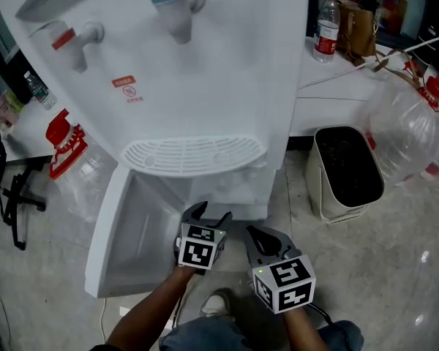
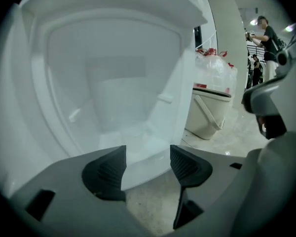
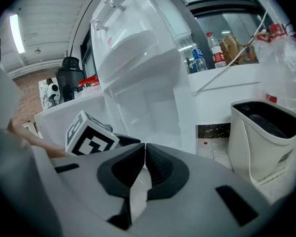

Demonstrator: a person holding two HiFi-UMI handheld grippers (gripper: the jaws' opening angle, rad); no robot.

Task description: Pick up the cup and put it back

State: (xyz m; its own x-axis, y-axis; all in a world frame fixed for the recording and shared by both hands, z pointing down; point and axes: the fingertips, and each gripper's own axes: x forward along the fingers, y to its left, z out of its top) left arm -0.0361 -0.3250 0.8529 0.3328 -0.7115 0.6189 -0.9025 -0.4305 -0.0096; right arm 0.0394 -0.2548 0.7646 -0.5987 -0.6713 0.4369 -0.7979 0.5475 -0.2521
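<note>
Left gripper (image 1: 208,214) gapes (empty) toward dispenser cabinet (image 1: 143,218); right gripper (image 1: 252,232) closed alongside.

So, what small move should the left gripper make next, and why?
Probably ease the left gripper forward into the open cabinet of the water dispenser. Its jaws stand apart, empty, aimed at that cabinet, whose door is swung open. I cannot make out a cup inside, so go slowly.

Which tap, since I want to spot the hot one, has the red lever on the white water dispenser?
The white tap with the red lever, towards the left in the head view. The other white tap, to its right, has a blue-green lever instead.
</note>
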